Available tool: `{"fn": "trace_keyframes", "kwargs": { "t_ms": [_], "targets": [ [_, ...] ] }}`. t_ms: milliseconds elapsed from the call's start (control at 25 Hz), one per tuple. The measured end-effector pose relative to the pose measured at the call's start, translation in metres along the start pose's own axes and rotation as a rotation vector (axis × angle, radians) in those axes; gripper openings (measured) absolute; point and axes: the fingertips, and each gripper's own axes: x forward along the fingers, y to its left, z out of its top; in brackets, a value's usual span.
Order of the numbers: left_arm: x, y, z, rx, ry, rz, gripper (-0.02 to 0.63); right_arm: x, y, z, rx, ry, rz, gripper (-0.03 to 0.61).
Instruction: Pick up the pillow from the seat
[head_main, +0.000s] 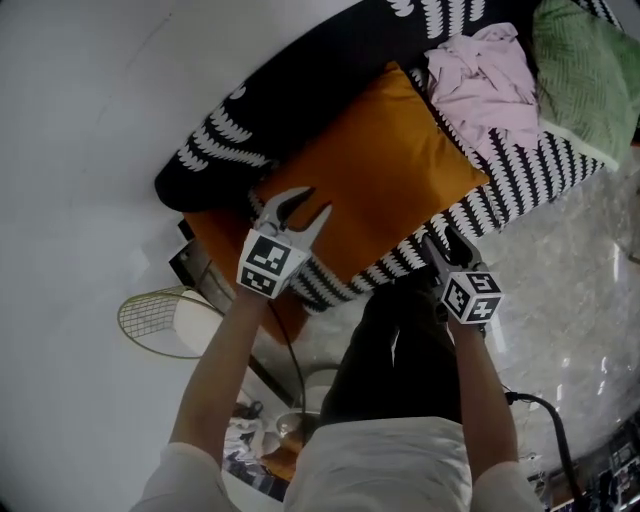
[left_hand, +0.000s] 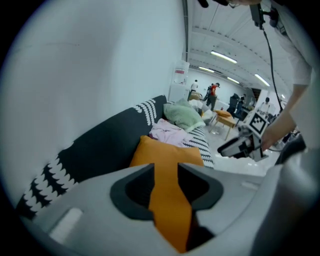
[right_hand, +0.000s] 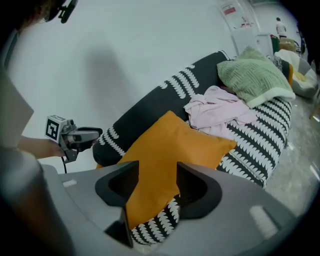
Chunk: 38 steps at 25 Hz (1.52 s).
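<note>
An orange pillow (head_main: 380, 170) lies on the seat of a black sofa with a white leaf pattern (head_main: 530, 170). My left gripper (head_main: 312, 203) hovers at the pillow's near left edge, jaws apart. In the left gripper view the orange pillow (left_hand: 167, 155) fills the gap of the left gripper (left_hand: 166, 187), and no pad presses on it. My right gripper (head_main: 445, 245) is at the sofa's front edge, by the pillow's near right side. In the right gripper view the right gripper (right_hand: 157, 187) stands open, with the pillow (right_hand: 170, 150) and patterned seat beyond.
A crumpled pink cloth (head_main: 485, 80) and a green cushion (head_main: 585, 70) lie on the sofa past the pillow. A gold wire basket (head_main: 160, 320) stands on the floor at the left. A black cable (head_main: 545, 410) runs over the marble floor at the right.
</note>
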Motion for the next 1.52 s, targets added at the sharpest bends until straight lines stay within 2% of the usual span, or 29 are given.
{"fn": "trace_keyframes", "kwargs": {
  "t_ms": [280, 440, 720, 840, 1080, 1120, 1160, 1280, 1400, 1520],
  "targets": [
    [0.062, 0.038, -0.013, 0.015, 0.057, -0.011, 0.183, 0.043, -0.042, -0.018, 0.093, 0.068, -0.039, 0.306],
    [0.096, 0.065, -0.028, 0.002, 0.099, 0.013, 0.246, 0.068, -0.058, -0.025, 0.140, 0.083, -0.037, 0.358],
    [0.146, 0.098, -0.054, 0.003, 0.240, -0.011, 0.336, 0.099, -0.076, -0.040, 0.305, 0.105, -0.037, 0.476],
    [0.162, 0.107, -0.059, -0.040, 0.287, -0.053, 0.353, 0.110, -0.078, -0.043, 0.313, 0.117, -0.032, 0.485],
    [0.197, 0.109, -0.084, -0.052, 0.420, -0.145, 0.419, 0.128, -0.086, -0.047, 0.274, 0.151, -0.063, 0.486],
    [0.201, 0.109, -0.088, -0.070, 0.435, -0.162, 0.420, 0.131, -0.087, -0.048, 0.272, 0.157, -0.071, 0.486],
    [0.204, 0.108, -0.091, -0.088, 0.448, -0.181, 0.385, 0.134, -0.088, -0.049, 0.270, 0.162, -0.078, 0.482],
    [0.211, 0.104, -0.097, -0.104, 0.477, -0.204, 0.343, 0.139, -0.090, -0.049, 0.254, 0.172, -0.080, 0.452],
    [0.213, 0.100, -0.097, -0.087, 0.476, -0.189, 0.289, 0.142, -0.090, -0.048, 0.210, 0.182, -0.069, 0.394],
    [0.211, 0.095, -0.097, -0.070, 0.451, -0.169, 0.228, 0.145, -0.085, -0.045, 0.168, 0.191, -0.054, 0.305]
  ]
}}
